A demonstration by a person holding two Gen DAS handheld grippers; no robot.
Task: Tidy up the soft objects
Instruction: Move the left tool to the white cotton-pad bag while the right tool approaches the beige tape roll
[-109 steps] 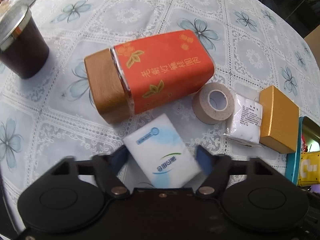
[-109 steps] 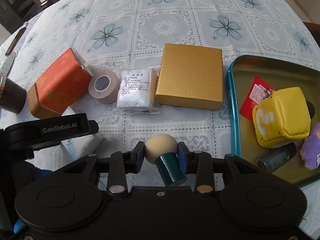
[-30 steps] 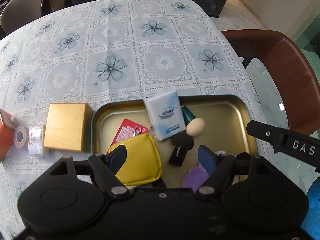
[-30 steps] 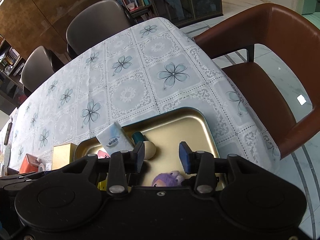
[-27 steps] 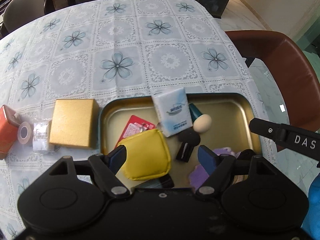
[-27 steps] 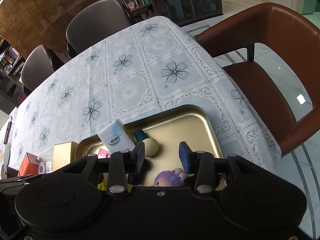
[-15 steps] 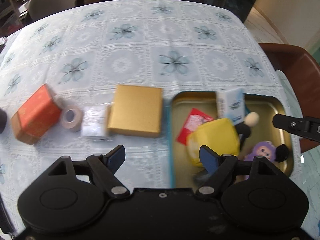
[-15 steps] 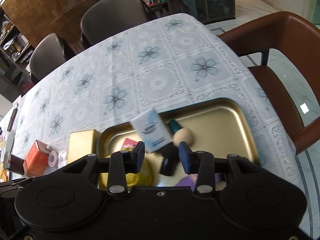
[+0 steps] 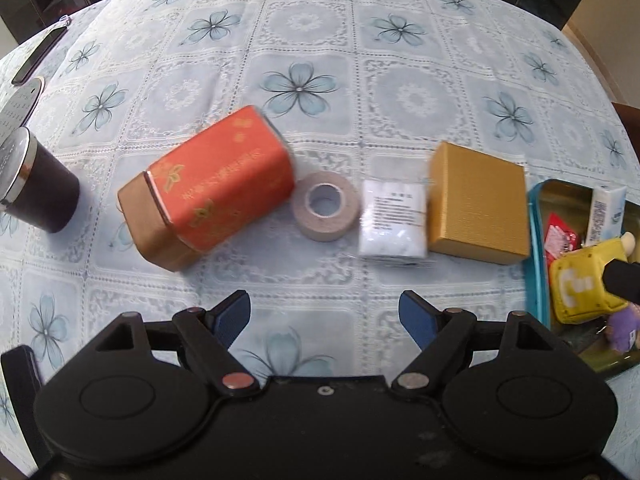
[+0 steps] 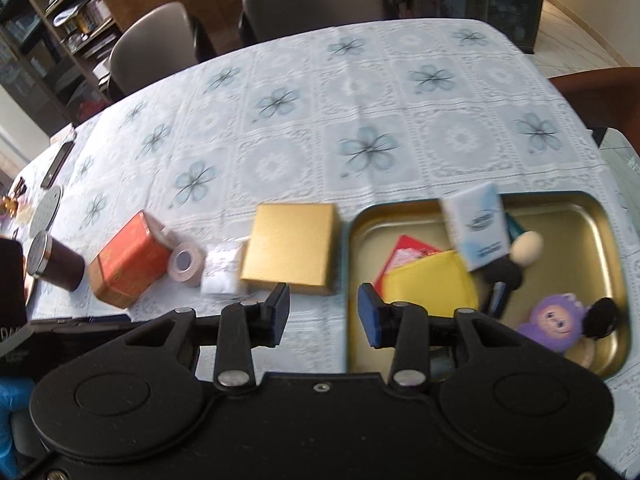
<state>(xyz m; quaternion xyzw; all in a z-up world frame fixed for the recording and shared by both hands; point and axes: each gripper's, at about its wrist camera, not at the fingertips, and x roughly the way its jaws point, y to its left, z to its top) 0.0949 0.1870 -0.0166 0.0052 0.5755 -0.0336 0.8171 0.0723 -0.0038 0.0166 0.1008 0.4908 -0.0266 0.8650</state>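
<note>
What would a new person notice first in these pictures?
Probably the orange tin lying on its side on the flowered tablecloth, left of a tape roll and a gold box. Then the tray at the right, crowded with a yellow plush cube and a purple doll.

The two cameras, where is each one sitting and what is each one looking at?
Left wrist: sits on the left claw, looks down at the orange tin, tape roll and gold box; its open blue fingers show.
Right wrist: sits on the right claw, looks across the table at the tray with the purple plush; its open fingers show.
Shared: both see the orange tin, tape roll, gold box and tray.
</note>
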